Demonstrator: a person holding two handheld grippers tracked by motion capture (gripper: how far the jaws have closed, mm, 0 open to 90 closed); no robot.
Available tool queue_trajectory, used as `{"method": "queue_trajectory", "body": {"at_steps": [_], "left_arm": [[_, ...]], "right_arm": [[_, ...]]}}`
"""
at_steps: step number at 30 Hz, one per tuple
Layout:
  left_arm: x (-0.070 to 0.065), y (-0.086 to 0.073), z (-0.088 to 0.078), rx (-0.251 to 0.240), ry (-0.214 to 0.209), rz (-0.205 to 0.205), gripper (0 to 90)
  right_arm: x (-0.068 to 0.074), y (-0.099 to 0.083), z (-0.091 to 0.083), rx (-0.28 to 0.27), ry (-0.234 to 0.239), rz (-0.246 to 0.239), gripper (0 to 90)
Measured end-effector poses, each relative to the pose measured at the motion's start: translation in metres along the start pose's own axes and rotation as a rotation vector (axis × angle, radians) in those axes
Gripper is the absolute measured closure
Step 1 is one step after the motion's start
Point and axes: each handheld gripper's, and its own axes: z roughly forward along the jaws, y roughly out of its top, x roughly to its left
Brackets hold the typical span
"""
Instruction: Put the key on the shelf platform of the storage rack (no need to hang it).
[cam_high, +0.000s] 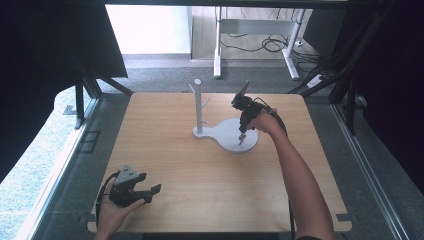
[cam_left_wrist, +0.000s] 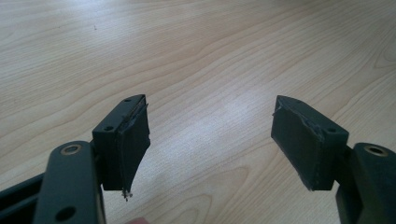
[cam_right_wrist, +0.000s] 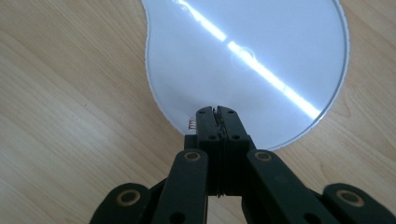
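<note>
Two claws — left (cam_left_wrist: 210, 135) agape, right (cam_right_wrist: 217, 114) closed

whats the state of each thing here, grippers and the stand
left gripper: open, nothing between its jaws, low over the table
right gripper: shut, tips pointing down over the stand's base
white stand: upright on the table, pegs bare

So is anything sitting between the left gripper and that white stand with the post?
Nothing visible does. The left gripper sits open at the near left of the table, and only bare wood lies between it and the white stand. The right gripper is over the stand's base, jaws shut.
</note>
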Motion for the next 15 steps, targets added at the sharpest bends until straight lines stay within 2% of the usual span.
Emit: {"method": "queue_trajectory", "body": {"at_steps": [5,15], "left_arm": [[0.001,0.0,0.0,0.001,0.002,0.0,28.0],[0.001,0.0,0.0,0.003,0.001,0.002,28.0]], "right_arm": [[-0.004,0.007,0.003,0.003,-0.007,0.009,89.7],[-0.014,0.013,0.008,-0.027,0.013,0.029,89.7]]}}
